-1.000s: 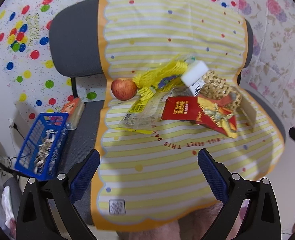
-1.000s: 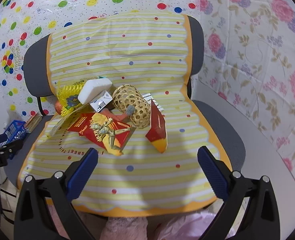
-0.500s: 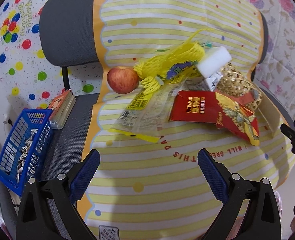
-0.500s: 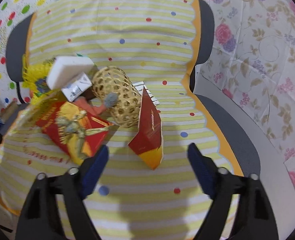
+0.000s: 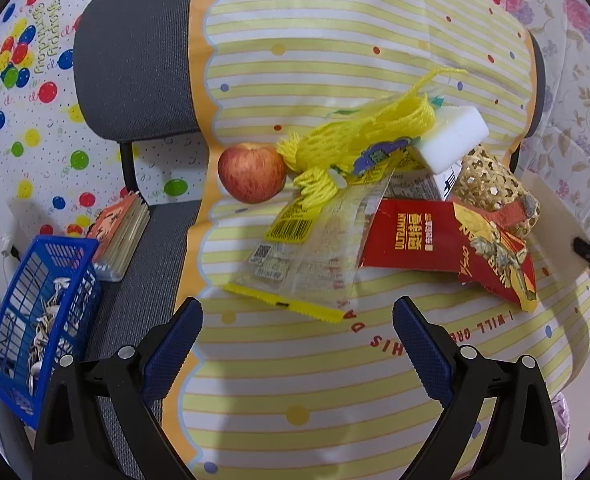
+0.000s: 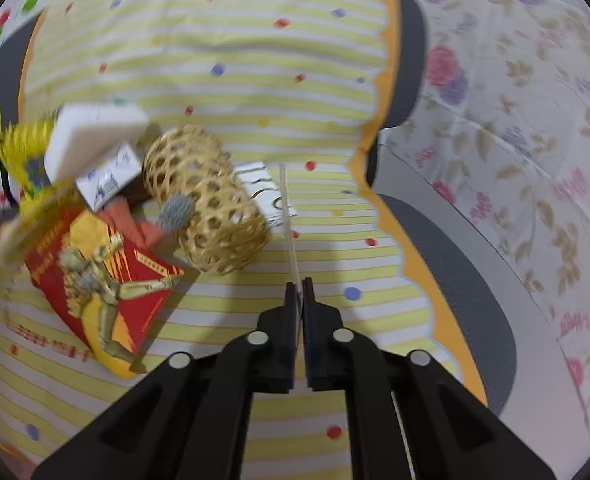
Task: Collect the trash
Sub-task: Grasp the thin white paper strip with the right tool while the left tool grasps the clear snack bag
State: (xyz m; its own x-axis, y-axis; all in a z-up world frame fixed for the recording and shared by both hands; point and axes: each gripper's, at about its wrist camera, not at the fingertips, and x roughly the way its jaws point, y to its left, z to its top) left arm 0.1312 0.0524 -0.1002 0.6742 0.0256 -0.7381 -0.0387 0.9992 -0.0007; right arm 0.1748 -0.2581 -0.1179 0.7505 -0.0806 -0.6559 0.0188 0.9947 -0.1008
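While the right gripper (image 6: 299, 292) sat low in the right wrist view, its jaws had just been closing and stood pinched together on a thin flat carton (image 6: 289, 220). The carton was seen edge-on there, running up toward 12 o'clock from the fingertips. In the left wrist view it showed as a pale panel at 3 o'clock, with the black gripper tip at its lower edge.

The left gripper (image 5: 297, 312) hung with its jaws wide and nothing between them, above the yellow striped cloth (image 5: 335, 400) draped over a grey chair (image 5: 135, 60).

At 12 o'clock of its fingertips lay the litter heap:
- a clear wrapper (image 5: 315, 256) with a yellow barcode label, nearest the left gripper
- a red packet (image 5: 435, 240) at the wrapper's 3 o'clock, overlapping it
- a yellow mesh net (image 5: 367, 132) beyond them, at 12 o'clock
- a white foam block (image 5: 455, 136) at the net's 3 o'clock end
- a woven bamboo tube (image 6: 207, 204) on its side, just beside the carton

A red apple (image 5: 251, 172) touched the net's 9 o'clock end. At 8 o'clock of the left wrist view, off the cloth, stood a blue basket (image 5: 35, 320) holding small pale scraps.
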